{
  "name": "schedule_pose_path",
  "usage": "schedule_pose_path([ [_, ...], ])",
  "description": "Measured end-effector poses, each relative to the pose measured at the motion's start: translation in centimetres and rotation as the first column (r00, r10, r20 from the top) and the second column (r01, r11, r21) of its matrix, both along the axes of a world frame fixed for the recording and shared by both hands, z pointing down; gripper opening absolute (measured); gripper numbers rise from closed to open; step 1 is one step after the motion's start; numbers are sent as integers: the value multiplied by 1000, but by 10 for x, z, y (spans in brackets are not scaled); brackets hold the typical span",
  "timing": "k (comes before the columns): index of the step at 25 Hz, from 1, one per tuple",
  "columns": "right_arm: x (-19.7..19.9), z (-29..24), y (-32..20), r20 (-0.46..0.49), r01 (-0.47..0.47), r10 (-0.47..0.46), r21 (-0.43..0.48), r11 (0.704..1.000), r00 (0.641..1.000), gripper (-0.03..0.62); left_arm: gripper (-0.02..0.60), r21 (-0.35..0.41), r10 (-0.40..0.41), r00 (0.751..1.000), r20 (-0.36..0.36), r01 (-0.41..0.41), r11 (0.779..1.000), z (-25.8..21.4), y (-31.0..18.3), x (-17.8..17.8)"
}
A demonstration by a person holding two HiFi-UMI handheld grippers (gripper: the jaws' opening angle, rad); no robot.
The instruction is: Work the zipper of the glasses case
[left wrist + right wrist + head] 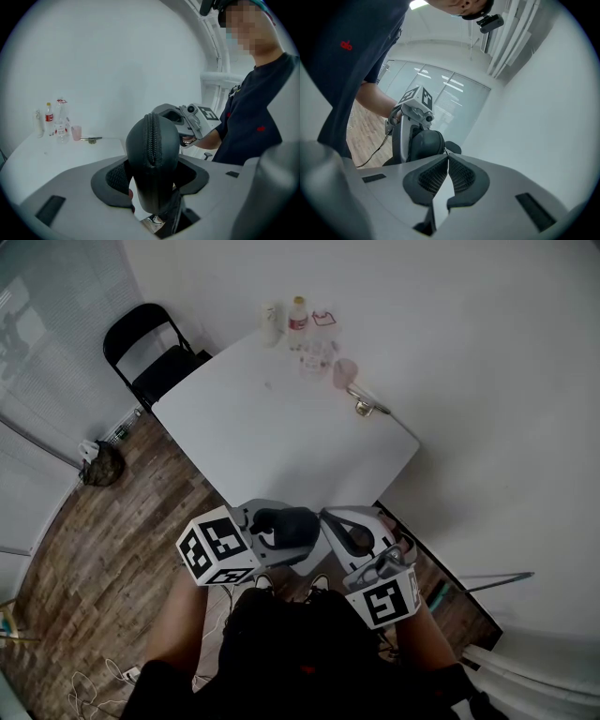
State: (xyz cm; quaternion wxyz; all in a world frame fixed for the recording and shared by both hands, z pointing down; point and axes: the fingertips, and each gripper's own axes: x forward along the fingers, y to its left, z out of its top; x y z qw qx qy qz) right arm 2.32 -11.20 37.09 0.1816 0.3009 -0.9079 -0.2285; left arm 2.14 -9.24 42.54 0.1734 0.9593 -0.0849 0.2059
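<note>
- Wood-plank floor [84, 549] and a white bench [281, 437] make up the background. Clear plastic bottles [298, 324] stand at the bench's far end, well apart from the work.
- Left tool [152, 178]: clamped on the dark grey, rounded hard-shell glasses case [152, 154]. The case is held in the air just off the bench's near edge, with the black toothed zipper [152, 133] running along its exposed edge.
- Right tool [447, 158]: jaws fully together, tips at the case's seam. Whether they pinch the zipper pull is too small to tell.
- Step in hand (judgement): engaging the pull. The visible run of zipper looks closed.
- Next move (judgement): confirm the grip on the pull, then draw it along the curved seam while the left tool holds the case steady.
</note>
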Motion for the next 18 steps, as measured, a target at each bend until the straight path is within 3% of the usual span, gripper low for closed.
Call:
schedule_pose_path([
  [10, -6, 8, 7, -79, 45, -43, 26, 999, 996, 17, 245, 75, 19, 989, 146, -31, 997, 19, 2, -3],
  [18, -5, 1, -1, 134, 53, -32, -151, 987, 990, 18, 247, 229, -95, 993, 71, 76, 970, 9, -13, -4],
])
